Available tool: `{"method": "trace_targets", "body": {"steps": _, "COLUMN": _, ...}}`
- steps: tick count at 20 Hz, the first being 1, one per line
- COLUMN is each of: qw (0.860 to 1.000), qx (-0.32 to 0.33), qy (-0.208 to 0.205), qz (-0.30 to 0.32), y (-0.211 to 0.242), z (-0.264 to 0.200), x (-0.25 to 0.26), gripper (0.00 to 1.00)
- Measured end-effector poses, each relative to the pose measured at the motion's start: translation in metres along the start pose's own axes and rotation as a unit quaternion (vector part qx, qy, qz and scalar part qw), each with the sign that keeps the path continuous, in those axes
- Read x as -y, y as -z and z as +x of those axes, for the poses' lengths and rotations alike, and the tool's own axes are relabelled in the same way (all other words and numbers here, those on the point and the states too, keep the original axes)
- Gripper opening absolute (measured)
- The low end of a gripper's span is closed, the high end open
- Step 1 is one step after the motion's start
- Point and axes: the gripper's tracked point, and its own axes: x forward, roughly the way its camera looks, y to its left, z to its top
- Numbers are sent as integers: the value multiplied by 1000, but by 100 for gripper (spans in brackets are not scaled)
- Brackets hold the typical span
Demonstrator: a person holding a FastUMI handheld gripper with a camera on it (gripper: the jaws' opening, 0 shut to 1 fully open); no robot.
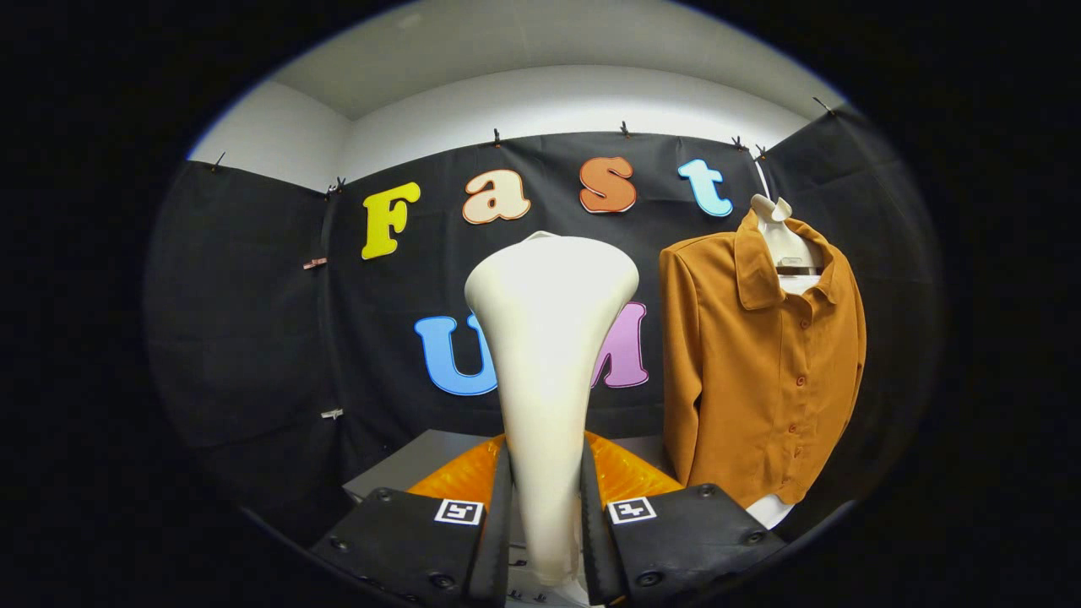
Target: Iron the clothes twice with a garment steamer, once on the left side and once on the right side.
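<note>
Between the fingers of the gripper [545, 523] stands the steamer [547, 355], a pale, smooth body held upright. Both fingers press against its narrow lower handle, one on each side, so the tool is closed narrow around it. From that grip the steamer rises straight ahead of the fingers and flares out into a broad, rounded head at its top, with its plain back turned toward the camera.

Beyond the fingers and off to their right hangs the shirt [764, 371], a rust-orange buttoned garment with a collar and long sleeves. It sits on a pale hanger form [785, 245] whose neck shows above the open collar. The shirt faces forward, its button row running down the middle, its sleeves hanging down at both sides. A pale hem of something white shows just under its lower edge. The steamer's head is apart from the shirt, with a strip of dark cloth wall showing between the two; the head stands about level with the shirt's chest. How far the shirt is behind the steamer I cannot tell.

Just behind the fingers, low down, an orange ribbed surface [629, 473] spreads to both sides of the steamer's handle, and behind that lies the corner of a grey table [414, 460].
</note>
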Motion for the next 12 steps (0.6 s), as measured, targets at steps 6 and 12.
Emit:
{"method": "trace_targets", "body": {"steps": 6, "qw": 1000, "qx": 3, "qy": 3, "qz": 1, "y": -1, "z": -3, "x": 3, "gripper": 39}}
{"method": "trace_targets", "body": {"steps": 12, "qw": 1000, "qx": 0, "qy": 5, "qz": 1, "y": 1, "z": -5, "x": 4, "gripper": 39}}
